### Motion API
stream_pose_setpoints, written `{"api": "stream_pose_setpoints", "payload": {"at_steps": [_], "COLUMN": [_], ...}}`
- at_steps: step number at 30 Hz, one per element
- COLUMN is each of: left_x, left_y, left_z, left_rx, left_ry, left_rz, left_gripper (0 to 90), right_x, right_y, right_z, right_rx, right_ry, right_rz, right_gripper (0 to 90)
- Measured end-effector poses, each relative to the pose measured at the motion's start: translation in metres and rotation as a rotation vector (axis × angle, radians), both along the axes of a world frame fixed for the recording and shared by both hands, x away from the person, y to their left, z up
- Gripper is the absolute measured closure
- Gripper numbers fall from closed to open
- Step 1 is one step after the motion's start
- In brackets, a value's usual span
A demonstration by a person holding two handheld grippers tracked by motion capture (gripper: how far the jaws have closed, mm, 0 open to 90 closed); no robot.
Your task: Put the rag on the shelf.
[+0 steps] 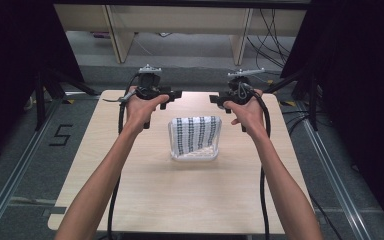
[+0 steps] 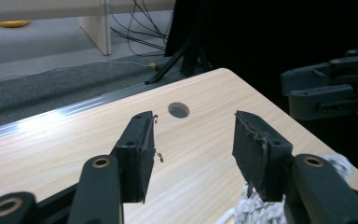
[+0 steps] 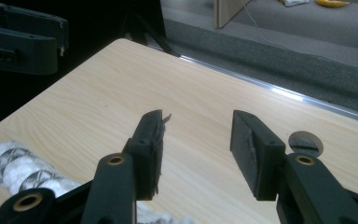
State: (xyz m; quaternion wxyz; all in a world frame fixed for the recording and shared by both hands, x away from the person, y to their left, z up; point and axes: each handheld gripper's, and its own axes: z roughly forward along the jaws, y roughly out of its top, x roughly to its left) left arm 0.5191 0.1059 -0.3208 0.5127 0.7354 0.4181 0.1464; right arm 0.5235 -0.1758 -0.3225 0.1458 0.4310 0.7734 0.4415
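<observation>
Light wood worktop [image 1: 145, 200]. Folded cloth [image 1: 195, 137], white with dark patterned stripes, lies near the centre, its far part propped up. Left tool [image 1: 172, 95] held above the far left of the worktop, jaws apart, nothing between them. Right tool [image 1: 215, 99] held opposite, above the far right, jaws also apart and empty. The tools face each other over the cloth, not touching it. Round hole [image 2: 178, 109] in the worktop near a far corner.

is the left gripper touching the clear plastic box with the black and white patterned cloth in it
Apart. In the high view the left gripper is held beyond the clear plastic box, bare tabletop showing between them; its own view shows open jaws holding nothing.
</observation>
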Motion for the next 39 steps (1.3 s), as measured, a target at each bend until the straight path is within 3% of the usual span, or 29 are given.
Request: {"api": "stream_pose_setpoints", "payload": {"at_steps": [5, 9, 15, 19, 23, 25, 27, 30, 37, 38, 39], "left_x": [-0.008, -0.017, -0.029, -0.038, -0.048, -0.052, -0.057, -0.066, -0.087, -0.089, -0.092], "left_y": [0.005, 0.005, 0.007, 0.010, 0.015, 0.016, 0.017, 0.019, 0.024, 0.024, 0.024], "left_z": [0.000, 0.003, 0.003, 0.004, 0.003, 0.002, 0.002, 0.001, -0.001, -0.002, -0.003], "left_rx": [-0.008, 0.016, 0.056, 0.039, 0.050, 0.056, 0.056, 0.063, 0.077, 0.070, 0.073], "left_ry": [0.000, -0.012, -0.011, -0.016, -0.015, -0.019, -0.020, -0.024, -0.034, -0.040, -0.040], "left_rz": [-0.013, -0.024, -0.048, -0.063, -0.067, -0.074, -0.076, -0.077, -0.100, -0.102, -0.105], "left_gripper": [44.5, 38.4, 30.9, 29.1, 26.4, 26.0, 25.6, 24.8, 23.9, 23.8, 23.6], "right_x": [-0.007, -0.011, -0.018, -0.024, -0.034, -0.035, -0.038, -0.046, -0.057, -0.060, -0.061], "right_y": [-0.004, -0.006, -0.007, -0.007, -0.007, -0.006, -0.008, -0.007, -0.010, -0.011, -0.012], "right_z": [0.001, 0.004, 0.005, 0.005, 0.009, 0.009, 0.011, 0.012, 0.011, 0.012, 0.011], "right_rx": [-0.007, -0.007, 0.004, 0.013, 0.006, 0.014, 0.007, 0.028, 0.032, 0.030, 0.028], "right_ry": [-0.001, -0.015, -0.019, -0.025, -0.043, -0.028, -0.062, -0.049, -0.086, -0.071, -0.092], "right_rz": [0.013, 0.027, 0.033, 0.036, 0.042, 0.042, 0.060, 0.052, 0.074, 0.068, 0.089], "right_gripper": [54.0, 51.8, 43.6, 37.1, 29.9, 29.8, 29.6, 29.1, 29.1, 29.1, 29.1]}}
